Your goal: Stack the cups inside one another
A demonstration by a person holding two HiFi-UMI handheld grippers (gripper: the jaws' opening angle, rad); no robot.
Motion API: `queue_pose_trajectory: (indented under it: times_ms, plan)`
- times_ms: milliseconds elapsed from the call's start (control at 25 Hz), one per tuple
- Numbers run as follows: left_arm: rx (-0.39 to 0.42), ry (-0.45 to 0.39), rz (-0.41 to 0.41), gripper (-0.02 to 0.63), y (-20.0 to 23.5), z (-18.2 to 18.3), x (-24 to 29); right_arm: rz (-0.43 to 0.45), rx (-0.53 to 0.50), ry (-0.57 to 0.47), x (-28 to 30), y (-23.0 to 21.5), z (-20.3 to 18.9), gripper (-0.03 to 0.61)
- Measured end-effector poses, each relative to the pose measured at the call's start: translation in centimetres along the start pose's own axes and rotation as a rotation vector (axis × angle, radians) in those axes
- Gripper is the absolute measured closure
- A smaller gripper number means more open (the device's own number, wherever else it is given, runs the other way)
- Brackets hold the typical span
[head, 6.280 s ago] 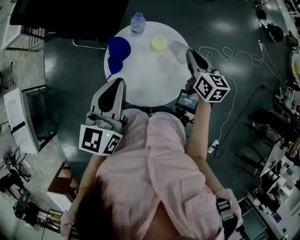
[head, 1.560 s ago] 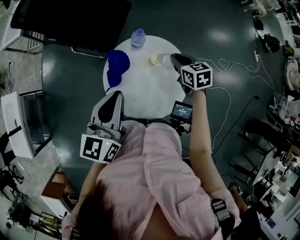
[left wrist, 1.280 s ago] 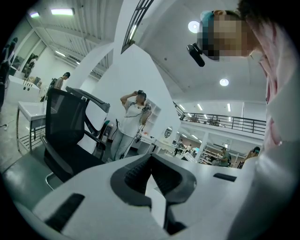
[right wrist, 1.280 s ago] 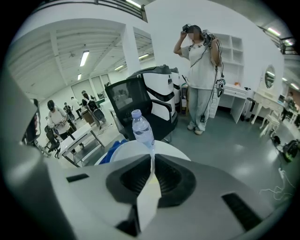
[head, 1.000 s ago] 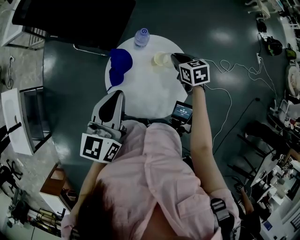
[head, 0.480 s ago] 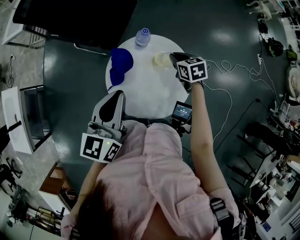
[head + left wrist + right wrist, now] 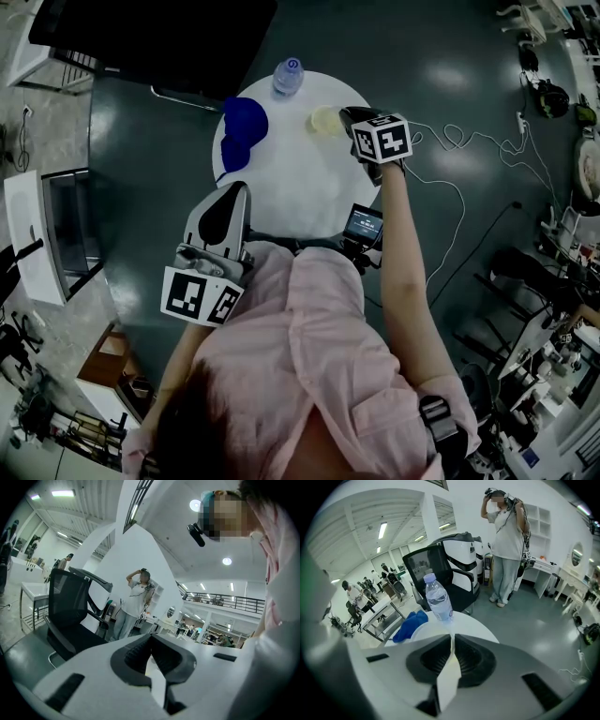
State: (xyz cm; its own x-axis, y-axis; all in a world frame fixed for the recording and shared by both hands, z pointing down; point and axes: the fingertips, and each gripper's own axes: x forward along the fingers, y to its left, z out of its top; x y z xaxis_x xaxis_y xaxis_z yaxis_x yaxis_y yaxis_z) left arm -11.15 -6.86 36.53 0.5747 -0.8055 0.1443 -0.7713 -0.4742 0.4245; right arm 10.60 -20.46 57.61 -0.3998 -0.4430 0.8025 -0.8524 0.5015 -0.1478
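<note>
Now, cup (image 7: 323, 120) wall between right gripper (image 7: 348, 115) jaws.

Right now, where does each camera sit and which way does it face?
Head view: on the head, steeply down at the table; shirt, left gripper, right gripper.
Left gripper view: level, toward a black chair; its shut jaws, shirt.
Right gripper view: downward at the bottle; its jaws pinch the cup.
Shared: head and right gripper views show bottle and blue cloth.
</note>
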Motion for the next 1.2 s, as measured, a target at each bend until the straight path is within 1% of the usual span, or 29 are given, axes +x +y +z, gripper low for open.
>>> queue_pose_trajectory:
  times_ms: [760, 1200]
  plan:
    - [-0.008, 0.016, 0.008, 0.597, 0.2, -0.1, 0.4, 0.018, -0.009, 0.047, 2.3, 0.0, -0.6, 0.534]
    - [-0.009, 0.028, 0.006, 0.597, 0.2, -0.4, 0.6, 0.019, -0.019, 0.091, 3.6, -0.2, -1.9, 0.534]
